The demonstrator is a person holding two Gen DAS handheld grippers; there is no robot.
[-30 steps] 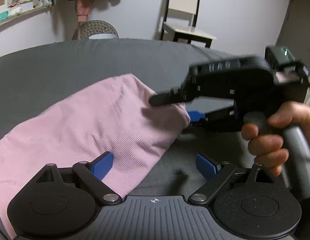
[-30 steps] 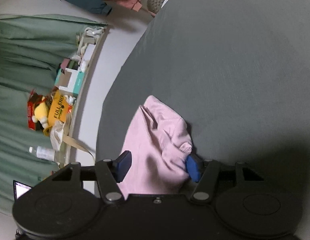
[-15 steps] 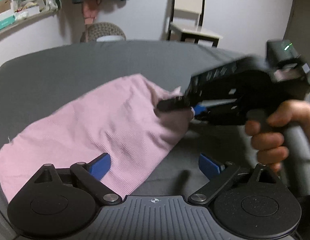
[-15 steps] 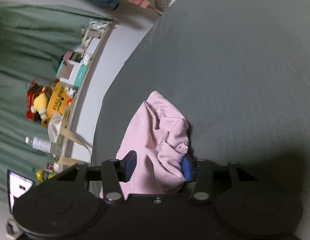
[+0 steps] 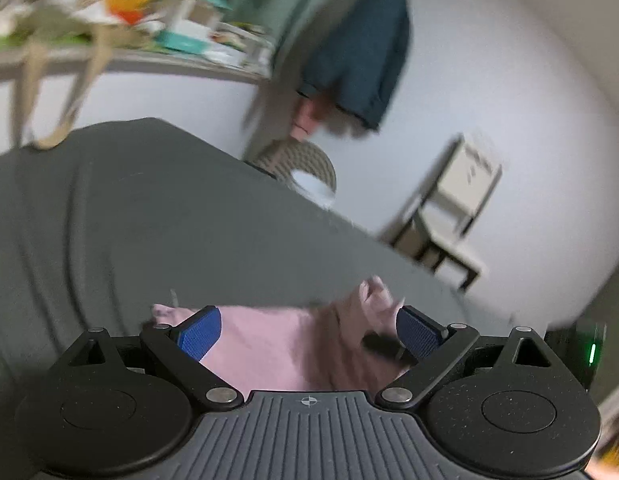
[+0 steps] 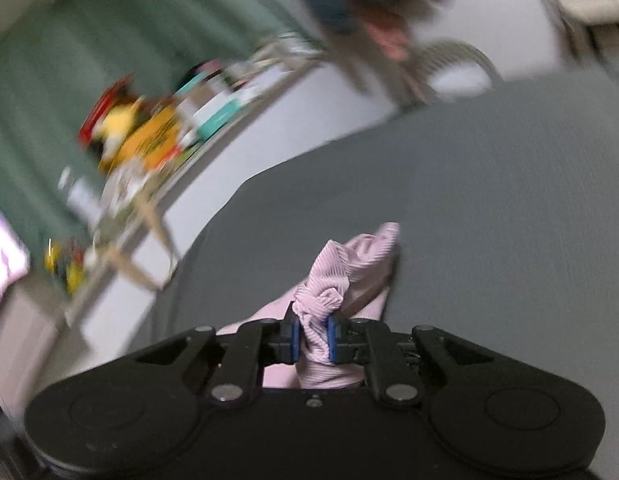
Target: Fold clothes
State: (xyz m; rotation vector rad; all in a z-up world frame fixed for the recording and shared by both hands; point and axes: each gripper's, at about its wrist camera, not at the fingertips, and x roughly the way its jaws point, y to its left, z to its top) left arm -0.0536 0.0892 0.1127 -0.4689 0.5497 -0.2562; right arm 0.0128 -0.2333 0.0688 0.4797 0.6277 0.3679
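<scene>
Item: one pink ribbed garment (image 6: 341, 280), soft knit, entered as it lay at this moment on a grey bed (image 6: 489, 208). Nearest the right gripper (image 6: 312, 339), a bunched fistful of the ribbed cloth stood pinched between the blue pads (image 6: 334, 338), which were pressed close together on it; the gather rose just ahead of the pads in crumpled pleats, and a loose flap ran on forward and a little to the right of the gripper, ending in a blunt tip over the bedcover. Behind and below the pads more pink cloth passed under the gripper body. The left gripper (image 5: 309, 332) was spread wide, its blue pads (image 5: 199, 334) standing either side of a pink span (image 5: 277, 344) that lay between them; whether either pad touched the cloth could not be told. In that view the span ran crosswise to the left gripper, a small corner poking out beyond the left pad and a raised, blurred peak just inside the right pad, so the long axis was judged to lie roughly from one pad toward the other. Handling, by judgement: light, limp, no stiffness of its own, not fragile, the ribbing giving fair grip and little slip; it would sag and bunch wherever unsupported. Best taken at a corner or along a hem, two points well apart, to keep an edge taut. Beyond the garment: bare grey bedcover, then a white wall with a cluttered shelf (image 6: 213, 108) to the left, all blurred.
</scene>
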